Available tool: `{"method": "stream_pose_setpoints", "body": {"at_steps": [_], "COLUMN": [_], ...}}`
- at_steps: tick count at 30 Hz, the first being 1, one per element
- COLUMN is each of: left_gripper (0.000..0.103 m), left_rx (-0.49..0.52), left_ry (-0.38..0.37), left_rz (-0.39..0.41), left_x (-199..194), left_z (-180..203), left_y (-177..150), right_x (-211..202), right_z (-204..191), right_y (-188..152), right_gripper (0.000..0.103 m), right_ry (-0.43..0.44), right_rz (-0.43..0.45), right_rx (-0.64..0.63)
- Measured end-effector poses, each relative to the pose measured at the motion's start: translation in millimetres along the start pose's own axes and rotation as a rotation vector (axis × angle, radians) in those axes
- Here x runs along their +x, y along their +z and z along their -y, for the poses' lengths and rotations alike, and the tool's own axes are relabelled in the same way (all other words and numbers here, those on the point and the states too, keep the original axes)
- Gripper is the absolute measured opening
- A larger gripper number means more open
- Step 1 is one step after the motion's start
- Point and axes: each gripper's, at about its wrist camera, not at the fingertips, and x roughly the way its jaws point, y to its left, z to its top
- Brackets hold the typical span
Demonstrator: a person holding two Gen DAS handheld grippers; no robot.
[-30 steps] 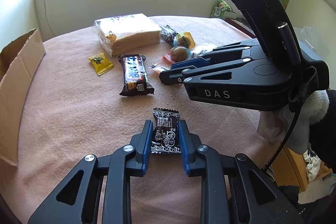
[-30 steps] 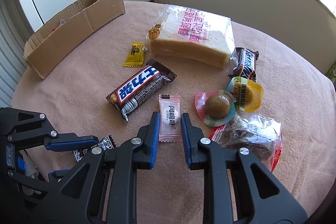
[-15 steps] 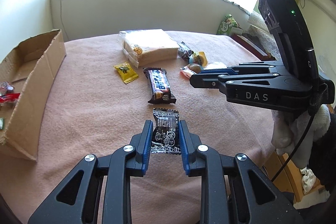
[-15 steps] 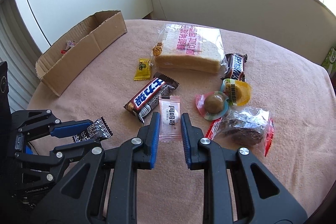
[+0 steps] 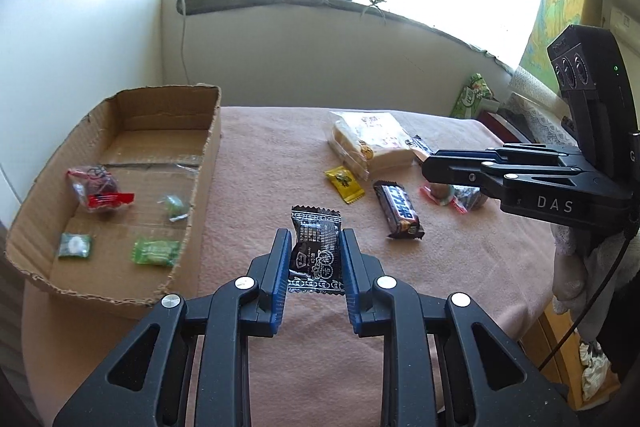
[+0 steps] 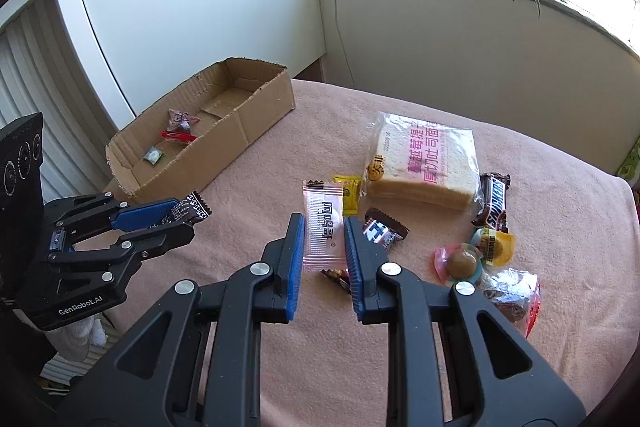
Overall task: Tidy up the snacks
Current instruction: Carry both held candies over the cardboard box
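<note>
A shallow cardboard box point(image 5: 120, 187) with torn corrugated edges sits at the far left of the pink cloth-covered table point(image 5: 280, 155), already holding a few small wrapped sweets, likely the collecting spot. Near it, the left gripper point(image 5: 314, 255) pinches a crinkly black foil packet point(image 5: 316, 247) between its blue pads, lifted clear for carrying. To the right, the right gripper point(image 6: 324, 247) pinches a flat, translucent pink sachet point(image 6: 324, 223). Far right lie a soft bagged bread loaf point(image 6: 424, 167), glossy chocolate bars and round wrapped sweets.
</note>
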Motion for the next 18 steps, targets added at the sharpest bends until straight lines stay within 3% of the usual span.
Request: {"method": "stream_pose_setpoints", "body": {"at_steps": [18], "left_gripper": [0.023], "left_rx": [-0.096], "left_ry": [0.134], "left_rz": [0.069], "left_x": [-21], "left_z": [-88], "left_y": [13], "right_x": [55], "right_z": [-79], "right_y": [73], "right_gripper": [0.021], "right_ry": [0.062], "right_rz": [0.023], "right_rx": [-0.118]}}
